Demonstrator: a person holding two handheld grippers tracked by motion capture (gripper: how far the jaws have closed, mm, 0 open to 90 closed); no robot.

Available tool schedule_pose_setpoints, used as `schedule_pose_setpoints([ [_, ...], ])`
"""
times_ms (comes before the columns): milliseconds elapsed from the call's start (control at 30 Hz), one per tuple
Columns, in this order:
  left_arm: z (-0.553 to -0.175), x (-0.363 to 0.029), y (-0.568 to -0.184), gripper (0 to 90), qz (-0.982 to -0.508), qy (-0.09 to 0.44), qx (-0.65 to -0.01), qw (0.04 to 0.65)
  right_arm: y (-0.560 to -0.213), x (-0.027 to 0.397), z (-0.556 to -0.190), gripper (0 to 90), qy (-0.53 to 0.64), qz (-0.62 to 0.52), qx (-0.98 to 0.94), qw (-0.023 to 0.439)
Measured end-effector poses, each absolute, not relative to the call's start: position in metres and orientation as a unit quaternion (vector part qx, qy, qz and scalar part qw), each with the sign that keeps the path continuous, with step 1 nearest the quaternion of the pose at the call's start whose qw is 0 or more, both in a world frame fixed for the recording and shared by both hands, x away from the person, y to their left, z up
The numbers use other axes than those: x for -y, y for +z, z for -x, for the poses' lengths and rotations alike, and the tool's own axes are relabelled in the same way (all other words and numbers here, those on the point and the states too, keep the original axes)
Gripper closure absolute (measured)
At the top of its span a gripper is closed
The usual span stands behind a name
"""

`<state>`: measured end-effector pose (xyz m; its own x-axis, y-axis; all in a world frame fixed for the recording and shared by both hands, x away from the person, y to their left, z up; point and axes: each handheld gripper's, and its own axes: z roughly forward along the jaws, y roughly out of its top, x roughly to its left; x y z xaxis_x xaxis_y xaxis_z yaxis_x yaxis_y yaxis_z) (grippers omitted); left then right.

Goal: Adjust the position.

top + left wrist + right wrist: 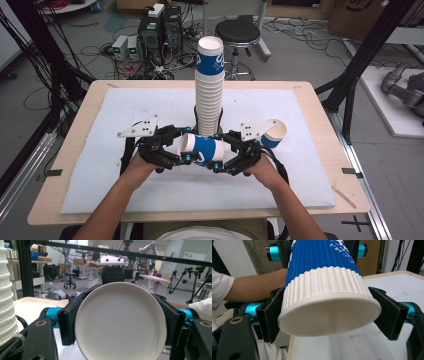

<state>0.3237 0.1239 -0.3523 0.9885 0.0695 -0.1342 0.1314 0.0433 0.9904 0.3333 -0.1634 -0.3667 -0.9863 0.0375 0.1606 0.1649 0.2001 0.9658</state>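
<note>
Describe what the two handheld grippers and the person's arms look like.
Both the left gripper and the right gripper are black, angular frames with turquoise metal pivots at the joints and dark padded fingers. Each carries a light grey three-cornered plate dotted with small holes on top, and a black cable trails back from each. The person's forearms are bare, with white short sleeves.

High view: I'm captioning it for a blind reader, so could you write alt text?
Two hand-held claws, left and right, grip a blue-and-white paper cup lying sideways between them above a white mat. Behind it stands a tall cup stack; another cup lies at right.
</note>
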Motion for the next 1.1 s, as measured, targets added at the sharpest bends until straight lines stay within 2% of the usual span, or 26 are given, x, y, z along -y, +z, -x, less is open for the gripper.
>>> schedule_pose_setpoints([
  [267,-0.324,-0.123,-0.353,29.0,-0.704,-0.023,-0.080,0.706,-0.365,0.164,-0.334,20.2,-0.613,0.065,0.786,0.047],
  [300,-0.324,-0.123,-0.353,27.6,-0.708,-0.021,-0.085,0.701,-0.365,0.164,-0.334,20.2,-0.611,0.065,0.788,0.043],
  [367,-0.324,-0.123,-0.353,16.3,-0.718,-0.022,-0.103,0.688,-0.364,0.164,-0.333,20.2,-0.605,0.066,0.792,0.042],
  [400,-0.325,-0.123,-0.353,13.7,-0.720,-0.026,-0.105,0.685,-0.363,0.164,-0.333,20.2,-0.602,0.067,0.794,0.040],
  [700,-0.324,-0.132,-0.348,13.1,-0.744,-0.009,-0.099,0.660,-0.350,0.174,-0.335,20.2,-0.584,0.074,0.808,0.014],
  [1100,-0.324,-0.132,-0.348,13.1,-0.776,0.006,-0.095,0.624,-0.330,0.180,-0.339,20.2,-0.536,0.068,0.841,0.001],
])
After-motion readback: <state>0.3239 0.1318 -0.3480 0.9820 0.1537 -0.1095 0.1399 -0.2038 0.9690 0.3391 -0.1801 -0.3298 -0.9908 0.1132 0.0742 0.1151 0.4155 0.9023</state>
